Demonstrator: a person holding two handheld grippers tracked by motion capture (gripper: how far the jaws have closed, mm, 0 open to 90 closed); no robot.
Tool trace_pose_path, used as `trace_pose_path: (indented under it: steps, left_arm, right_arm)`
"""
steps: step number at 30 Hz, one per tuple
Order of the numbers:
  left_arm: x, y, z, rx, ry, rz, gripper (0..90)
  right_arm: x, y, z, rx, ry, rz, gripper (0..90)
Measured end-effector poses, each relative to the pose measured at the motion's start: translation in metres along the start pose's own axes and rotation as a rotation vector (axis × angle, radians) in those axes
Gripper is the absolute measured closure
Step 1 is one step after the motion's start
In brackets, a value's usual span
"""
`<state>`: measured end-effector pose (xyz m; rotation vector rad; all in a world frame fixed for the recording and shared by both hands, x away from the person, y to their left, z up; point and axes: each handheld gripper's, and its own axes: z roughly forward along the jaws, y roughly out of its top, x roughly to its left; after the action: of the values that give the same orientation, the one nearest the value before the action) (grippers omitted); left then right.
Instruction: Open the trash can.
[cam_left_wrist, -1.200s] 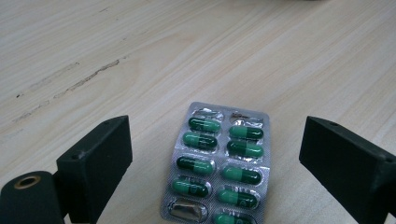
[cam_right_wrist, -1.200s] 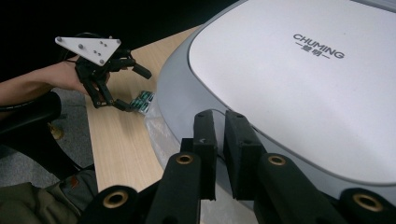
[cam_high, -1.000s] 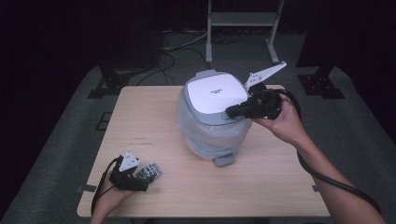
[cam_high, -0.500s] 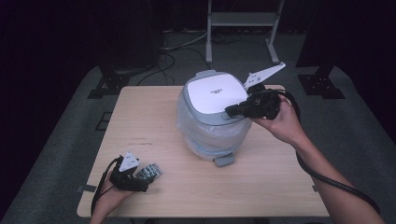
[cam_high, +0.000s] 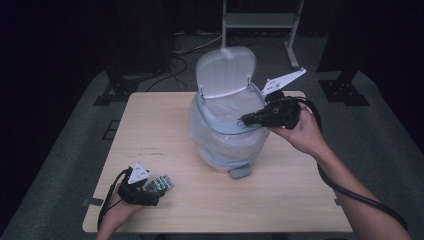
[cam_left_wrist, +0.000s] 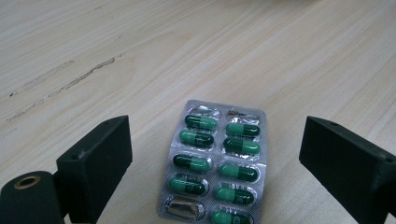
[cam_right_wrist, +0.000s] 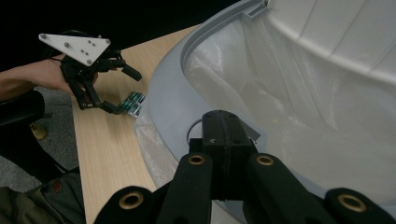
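One change: bin lid now stands open; it was shut a second ago. Right hand-held gripper, jaws closed, sits at the bin rim. Blister pack lies on the worktop between the wide-open left hand-held gripper jaws, ungrasped. Drop path looks clear.

both grippers are black: the left gripper and the right gripper each carry a pale three-cornered plate with small screws, brass-ringed holes, and a thick black cable.
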<state>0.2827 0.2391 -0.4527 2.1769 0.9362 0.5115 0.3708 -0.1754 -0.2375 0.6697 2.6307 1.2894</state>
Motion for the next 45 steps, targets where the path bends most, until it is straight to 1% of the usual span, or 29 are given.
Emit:
trace_pose_path:
  steps: [3, 5, 9, 12, 16, 23, 26, 27, 28, 30, 31, 32, 33, 34, 37, 38, 39, 45]
  left_arm:
    - [0.000, 0.000, 0.000, 0.000, -0.001, 0.001, 8.4]
    - [0.000, 0.000, 0.001, 0.000, -0.003, 0.000, 8.5]
    - [0.000, 0.000, 0.001, -0.001, -0.004, -0.005, 8.5]
    - [0.001, 0.000, 0.000, 0.001, -0.005, -0.005, 8.5]
    - [0.000, -0.001, 0.001, -0.001, -0.005, -0.006, 8.5]
    - [0.000, 0.000, 0.001, 0.004, -0.008, 0.001, 8.5]
    - [0.000, 0.000, 0.001, 0.004, -0.009, 0.001, 8.5]
    - [0.000, 0.000, 0.001, 0.004, -0.008, 0.000, 8.5]
    - [0.000, 0.000, 0.001, 0.004, -0.008, 0.000, 8.5]
    - [0.000, 0.000, 0.001, 0.005, -0.009, 0.001, 8.5]
    - [-0.001, 0.000, 0.001, 0.005, -0.008, -0.001, 8.5]
    - [-0.001, 0.000, 0.001, 0.005, -0.008, -0.001, 8.4]
    - [-0.001, 0.000, 0.001, 0.004, -0.008, 0.000, 8.5]
    - [-0.001, 0.000, 0.001, 0.004, -0.008, 0.000, 8.5]
    - [-0.002, 0.000, 0.002, 0.001, -0.007, 0.002, 8.5]
    - [-0.002, 0.000, 0.002, 0.001, -0.007, 0.002, 8.5]
    - [-0.002, 0.000, 0.002, 0.001, -0.007, 0.003, 8.5]
    - [-0.002, 0.000, 0.002, 0.007, -0.011, 0.008, 8.5]
  right_arm:
    - [0.000, -0.001, 0.000, -0.007, 0.005, -0.001, 89.9]
    - [0.000, -0.001, 0.000, -0.012, 0.010, 0.009, 89.8]
    - [0.002, -0.002, -0.003, -0.006, 0.001, 0.003, 85.0]
    - [0.003, -0.003, -0.004, -0.004, 0.001, 0.001, 83.7]
    - [0.004, -0.005, -0.011, -0.017, 0.008, 0.006, 82.2]
    - [0.007, -0.011, -0.025, -0.020, -0.004, 0.005, 79.4]
    - [0.007, -0.017, -0.031, -0.024, -0.008, 0.014, 77.3]
    - [0.005, -0.023, -0.035, -0.029, -0.010, 0.023, 75.6]
    - [0.005, -0.023, -0.035, -0.029, -0.010, 0.023, 75.6]
    - [0.003, -0.029, -0.039, -0.038, -0.012, 0.033, 73.6]
    - [0.001, -0.035, -0.042, -0.045, -0.015, 0.043, 71.5]
    - [0.001, -0.035, -0.042, -0.045, -0.015, 0.043, 71.5]
    - [-0.001, -0.042, -0.045, -0.052, -0.016, 0.058, 70.7]
    - [-0.001, -0.042, -0.045, -0.052, -0.016, 0.058, 70.7]
    - [-0.005, -0.053, -0.047, -0.050, -0.024, 0.076, 69.6]
    - [-0.005, -0.053, -0.047, -0.050, -0.024, 0.076, 69.6]
    - [-0.007, -0.060, -0.047, -0.051, -0.026, 0.088, 68.8]
    - [-0.013, -0.077, -0.044, -0.045, -0.031, 0.117, 65.9]
